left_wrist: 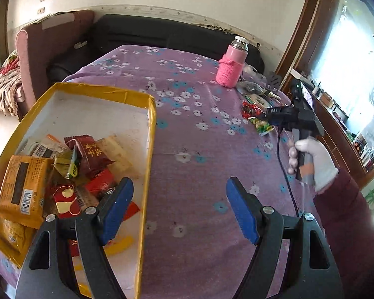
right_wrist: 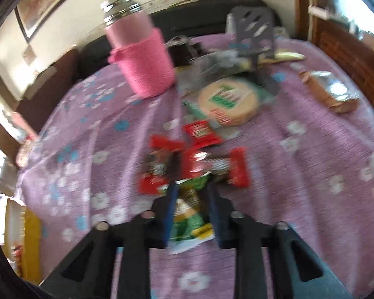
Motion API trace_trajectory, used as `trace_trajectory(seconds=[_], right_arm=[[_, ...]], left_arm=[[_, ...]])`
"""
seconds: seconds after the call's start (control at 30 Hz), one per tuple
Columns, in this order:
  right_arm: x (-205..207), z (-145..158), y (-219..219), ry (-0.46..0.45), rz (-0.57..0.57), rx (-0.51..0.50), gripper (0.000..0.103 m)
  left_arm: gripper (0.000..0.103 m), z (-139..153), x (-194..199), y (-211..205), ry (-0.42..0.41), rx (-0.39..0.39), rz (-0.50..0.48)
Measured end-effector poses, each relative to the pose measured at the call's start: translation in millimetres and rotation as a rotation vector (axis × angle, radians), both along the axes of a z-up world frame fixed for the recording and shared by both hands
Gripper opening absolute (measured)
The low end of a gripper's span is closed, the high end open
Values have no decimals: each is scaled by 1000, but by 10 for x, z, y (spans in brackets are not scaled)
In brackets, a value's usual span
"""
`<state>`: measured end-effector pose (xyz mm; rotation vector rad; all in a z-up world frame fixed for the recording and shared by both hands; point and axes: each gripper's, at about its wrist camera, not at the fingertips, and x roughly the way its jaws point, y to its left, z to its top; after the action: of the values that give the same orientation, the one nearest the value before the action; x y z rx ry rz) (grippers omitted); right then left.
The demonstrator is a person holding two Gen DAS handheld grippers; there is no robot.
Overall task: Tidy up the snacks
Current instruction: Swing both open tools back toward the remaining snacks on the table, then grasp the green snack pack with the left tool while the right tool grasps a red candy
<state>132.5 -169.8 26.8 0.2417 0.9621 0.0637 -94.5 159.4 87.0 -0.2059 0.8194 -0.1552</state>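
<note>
A yellow-rimmed box (left_wrist: 150, 134) stands at the table's left and holds several snack packets, among them an orange one (left_wrist: 22, 182) and a dark red one (left_wrist: 87, 152). My left gripper (left_wrist: 179, 182) is open and empty. Its left finger hangs over the box and its right finger over the cloth. Across the table, my right gripper (left_wrist: 258, 119) is held by a white-gloved hand (left_wrist: 316, 159). In the blurred right wrist view, my right gripper (right_wrist: 192, 196) is shut on a green snack packet (right_wrist: 189, 214) that lies on the cloth. Red packets (right_wrist: 202, 134) lie just beyond its tips.
A pink-sleeved bottle (right_wrist: 142, 57) stands at the back. A round biscuit pack (right_wrist: 228, 102), a brown packet (right_wrist: 329, 92) and a grey slotted utensil (right_wrist: 254, 25) lie beyond the red packets. A purple floral cloth (left_wrist: 192, 149) covers the table, with a dark sofa (left_wrist: 162, 32) behind.
</note>
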Motion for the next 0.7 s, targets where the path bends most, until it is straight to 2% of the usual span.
trace_trajectory(seconds=[0.07, 0.13, 0.17, 0.2, 0.27, 0.3, 0.33, 0.43, 0.53, 0.7], right_arm=[[-86, 6, 116, 30, 81, 29, 24], [-217, -24, 216, 131, 238, 200, 26], [-291, 6, 229, 147, 291, 261, 24], [-372, 96, 204, 118, 308, 267, 25], [-432, 255, 54, 53, 251, 212, 41], [-416, 313, -92, 15, 173, 181, 54], [-395, 328, -176, -4, 122, 162, 57], [-214, 244, -304, -5, 57, 176, 57], [-50, 159, -195, -23, 50, 159, 57], [279, 26, 129, -14, 20, 55, 57]], left_arm=[[77, -6, 0, -7, 0, -6, -8], [77, -12, 7, -28, -3, -14, -22], [77, -16, 6, -46, -5, -15, -28], [77, -22, 10, -58, -5, -19, -34], [77, -46, 18, -100, 2, -27, -48], [77, -55, 19, -122, 5, -28, -53], [77, -64, 20, -149, 9, -28, -61], [77, -69, 10, -240, 12, -12, -81], [77, -73, 12, -303, 20, -5, -96], [77, -91, -4, -376, 32, 7, -118]])
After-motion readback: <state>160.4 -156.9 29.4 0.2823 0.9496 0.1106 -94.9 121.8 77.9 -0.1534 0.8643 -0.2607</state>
